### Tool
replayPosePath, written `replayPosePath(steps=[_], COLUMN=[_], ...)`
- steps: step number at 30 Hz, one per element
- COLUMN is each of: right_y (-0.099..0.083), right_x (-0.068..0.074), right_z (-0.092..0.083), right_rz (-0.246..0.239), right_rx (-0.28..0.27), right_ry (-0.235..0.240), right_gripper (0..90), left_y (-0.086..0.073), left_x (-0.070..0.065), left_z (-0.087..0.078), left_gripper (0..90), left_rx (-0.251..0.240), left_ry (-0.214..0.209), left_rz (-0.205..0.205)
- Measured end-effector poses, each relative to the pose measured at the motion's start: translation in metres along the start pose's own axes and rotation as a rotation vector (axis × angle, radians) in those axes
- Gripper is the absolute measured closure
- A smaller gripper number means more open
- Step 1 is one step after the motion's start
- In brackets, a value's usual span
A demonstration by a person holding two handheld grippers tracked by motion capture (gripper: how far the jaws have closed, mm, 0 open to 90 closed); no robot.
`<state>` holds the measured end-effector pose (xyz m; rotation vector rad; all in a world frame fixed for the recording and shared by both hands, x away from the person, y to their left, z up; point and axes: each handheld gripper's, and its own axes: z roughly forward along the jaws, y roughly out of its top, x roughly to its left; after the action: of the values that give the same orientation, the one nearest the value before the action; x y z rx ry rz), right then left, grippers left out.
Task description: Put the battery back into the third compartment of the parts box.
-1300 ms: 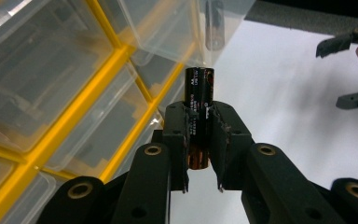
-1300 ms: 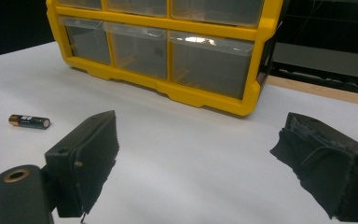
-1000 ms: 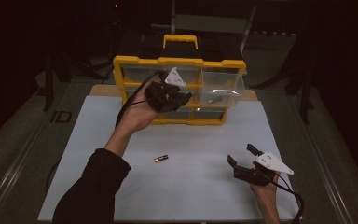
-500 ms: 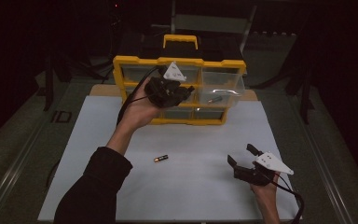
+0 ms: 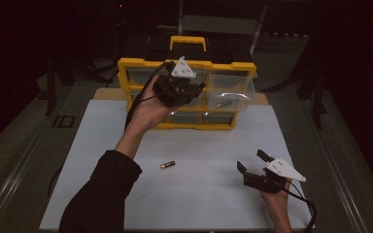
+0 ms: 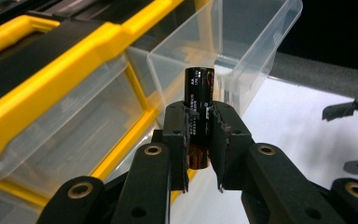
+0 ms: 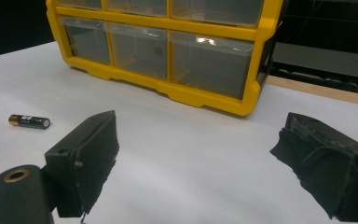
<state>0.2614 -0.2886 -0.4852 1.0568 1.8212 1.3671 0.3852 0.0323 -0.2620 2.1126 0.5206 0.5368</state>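
yellow plastic frames the organizer (image 5: 187, 92) at the far edge of the white sheet (image 5: 184, 184). one clear drawer (image 5: 230, 90) is pulled out, with a small item seen inside. a battery (image 6: 199, 116) is clamped upright by the left gripper (image 5: 194, 90) just in front of that drawer. a second battery (image 5: 167, 165) is left lying on the sheet, well apart. the right gripper (image 5: 252, 165) is held low near the sheet with its jaws wide apart and nothing between them. dark room is seen all around.
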Motion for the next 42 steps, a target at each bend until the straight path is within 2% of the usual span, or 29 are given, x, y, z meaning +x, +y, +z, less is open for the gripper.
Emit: replayPosePath(steps=[13, 21, 31, 34, 42], right_y=[0.0, 0.0, 0.0, 0.0, 0.0], right_x=[0.0, 0.0, -0.001, -0.001, -0.001], right_z=[0.0, 0.0, 0.0, 0.0, 0.0], right_rz=[0.002, 0.003, 0.005, 0.005, 0.006], right_rx=[0.0, 0.001, 0.002, 0.002, 0.002], right_ry=[-0.001, 0.0, 0.0, 0.0, -0.001], right_gripper=[11.2, 11.2, 11.2, 11.3, 11.2], left_y=[0.007, 0.015, 0.021, 0.024, 0.032], left_x=[0.003, 0.003, 0.005, 0.004, 0.003], left_z=[0.001, 0.001, 0.002, 0.002, 0.005], left_gripper=[77.6, 77.6, 77.6, 77.6, 77.6], left_rx=[-0.045, -0.076, -0.139, -0.159, -0.161], left_ry=[0.013, 0.022, 0.006, -0.012, -0.021], left_rz=[-0.03, -0.033, -0.036, -0.027, -0.017])
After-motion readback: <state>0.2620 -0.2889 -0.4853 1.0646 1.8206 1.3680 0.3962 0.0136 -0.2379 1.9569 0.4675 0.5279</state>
